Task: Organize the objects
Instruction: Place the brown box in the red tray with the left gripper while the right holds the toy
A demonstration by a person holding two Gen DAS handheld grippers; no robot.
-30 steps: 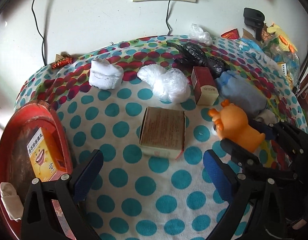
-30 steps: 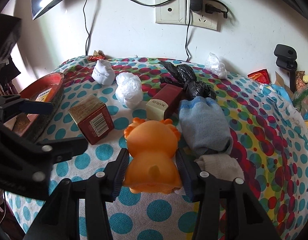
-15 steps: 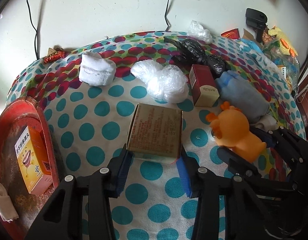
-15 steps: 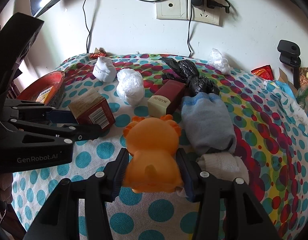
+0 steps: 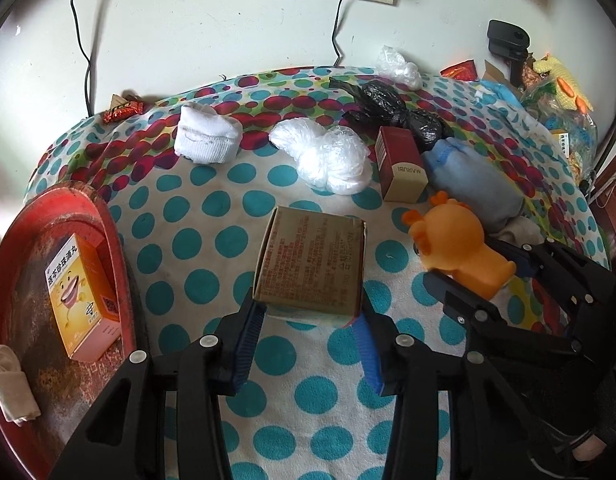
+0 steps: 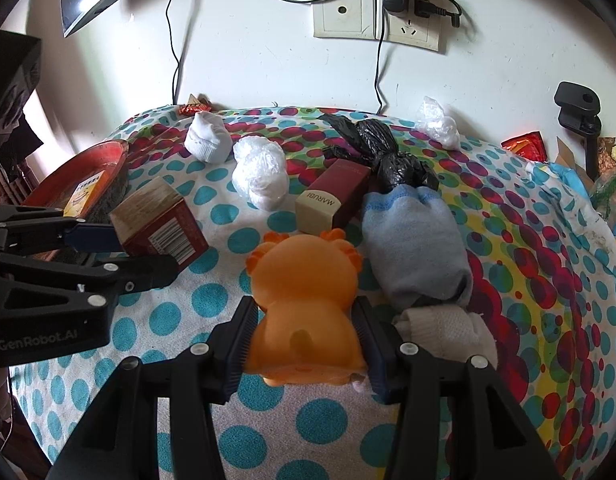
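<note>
A brown cardboard box [image 5: 312,264] lies on the dotted cloth, and my left gripper [image 5: 308,316] is shut on its near end, one blue pad on each side. From the right wrist view the same box [image 6: 160,216] shows a red side with a barcode, held by the left gripper [image 6: 136,252]. My right gripper [image 6: 304,316] is shut on an orange rubber toy animal [image 6: 304,280], gripping its body from behind. In the left wrist view the toy [image 5: 456,240] sits to the right, between the right gripper's fingers [image 5: 448,284].
A red tray [image 5: 88,204] at the left holds an orange box [image 5: 82,292] and a rolled white cloth [image 5: 10,384]. Behind lie a white sock [image 5: 206,134], a clear plastic bag [image 5: 328,156], a dark red box [image 5: 400,164], a black bag [image 5: 392,108] and a blue sock [image 5: 468,184].
My left gripper went from wide open to shut on the brown box, after moving forward to its near end. The right gripper kept its hold on the orange toy.
</note>
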